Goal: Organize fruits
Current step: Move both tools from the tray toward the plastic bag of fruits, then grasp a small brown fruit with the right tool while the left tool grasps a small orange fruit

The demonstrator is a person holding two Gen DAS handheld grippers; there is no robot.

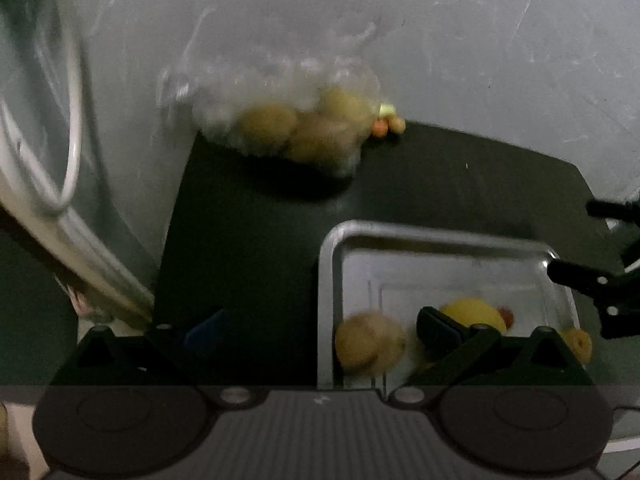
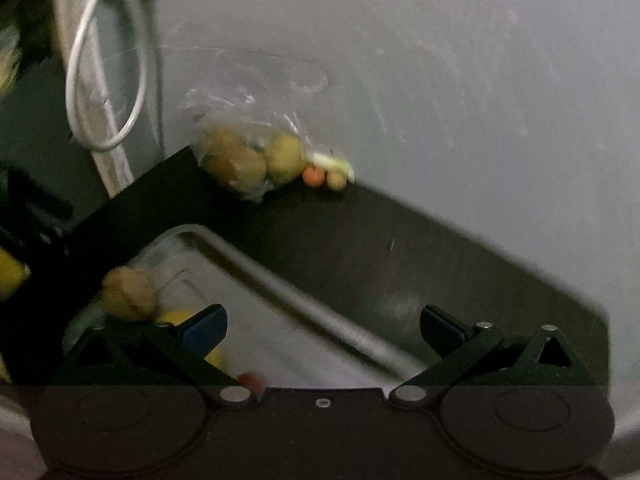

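A metal tray [image 1: 400, 233] sits on a black mat [image 1: 248, 240]. In it lie a blurred brown fruit [image 1: 370, 346], a lemon [image 1: 474, 314] and a small red fruit [image 1: 507, 315]. My left gripper [image 1: 322, 328] stands open over the tray's left rim, the brown fruit loose between its fingers. A clear bag of yellow-brown fruits [image 1: 300, 128] rests at the mat's far edge with small orange fruits [image 1: 386, 126] beside it. My right gripper [image 2: 324, 328] is open and empty above the tray [image 2: 280, 284]. Its view also shows the brown fruit [image 2: 128, 294] and the bag [image 2: 248, 160].
A grey wall [image 2: 440, 80] rises right behind the mat. A white cable loop [image 2: 104, 80] hangs at the left. An orange ring-shaped piece [image 1: 578, 344] lies at the tray's right side. The right gripper's black frame [image 1: 600, 280] shows at the right edge.
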